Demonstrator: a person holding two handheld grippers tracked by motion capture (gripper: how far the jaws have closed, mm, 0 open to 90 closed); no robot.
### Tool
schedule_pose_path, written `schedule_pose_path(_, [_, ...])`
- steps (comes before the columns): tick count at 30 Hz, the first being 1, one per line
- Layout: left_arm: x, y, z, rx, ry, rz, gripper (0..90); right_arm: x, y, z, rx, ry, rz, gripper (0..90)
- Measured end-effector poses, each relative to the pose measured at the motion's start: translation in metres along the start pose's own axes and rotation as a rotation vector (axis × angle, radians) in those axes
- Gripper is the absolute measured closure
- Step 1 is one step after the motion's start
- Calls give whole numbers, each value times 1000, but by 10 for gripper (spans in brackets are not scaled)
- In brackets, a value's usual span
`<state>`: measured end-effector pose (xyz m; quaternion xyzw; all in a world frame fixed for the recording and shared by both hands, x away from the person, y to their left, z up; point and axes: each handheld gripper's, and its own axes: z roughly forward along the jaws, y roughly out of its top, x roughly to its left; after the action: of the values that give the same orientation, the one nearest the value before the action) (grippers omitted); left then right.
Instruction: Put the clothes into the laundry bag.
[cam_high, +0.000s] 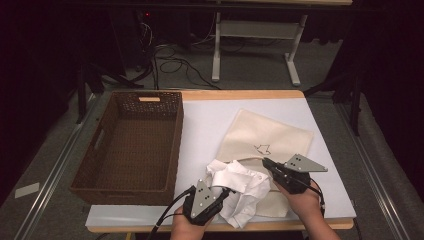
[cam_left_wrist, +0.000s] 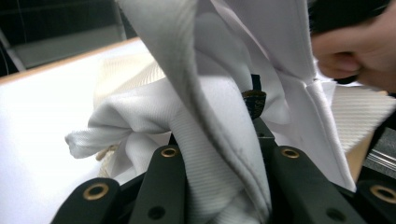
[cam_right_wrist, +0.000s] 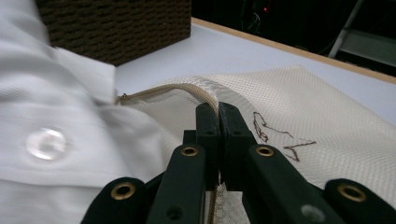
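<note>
A crumpled white shirt (cam_high: 240, 187) lies at the table's near edge, half over the mouth of a cream mesh bag (cam_high: 270, 135) with a small dark drawing. My left gripper (cam_high: 222, 192) is shut on a fold of the shirt (cam_left_wrist: 210, 116), and the cloth bulges between its jaws and hides one fingertip of the left gripper (cam_left_wrist: 215, 121). My right gripper (cam_high: 266, 162) is shut on the bag's zipped rim (cam_right_wrist: 177, 88), with the jaws of the right gripper (cam_right_wrist: 217, 112) pressed together on the mesh bag (cam_right_wrist: 303, 107). The shirt (cam_right_wrist: 56, 116) with a clear button (cam_right_wrist: 46, 142) lies beside that opening.
A large brown wicker basket (cam_high: 127, 145) with nothing in it stands on the left of the white table sheet (cam_high: 210, 120). In the left gripper view the hand (cam_left_wrist: 359, 51) holding the right gripper is close behind the shirt. Table legs and cables stand beyond the far edge.
</note>
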<state>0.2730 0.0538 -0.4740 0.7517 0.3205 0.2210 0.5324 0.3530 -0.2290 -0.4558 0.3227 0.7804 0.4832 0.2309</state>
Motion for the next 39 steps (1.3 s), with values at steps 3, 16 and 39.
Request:
schedule_pose_path(3, [5, -2, 8, 12, 22, -28, 742, 2, 2, -3, -17, 10, -8, 893])
schedule_pose_path(16, [3, 22, 24, -12, 69, -27, 744, 6, 0, -3, -34, 36, 4, 893])
schedule_pose_path(39, [-2, 5, 108, 283, -36, 13, 702, 7, 5, -18, -112, 69, 27, 896])
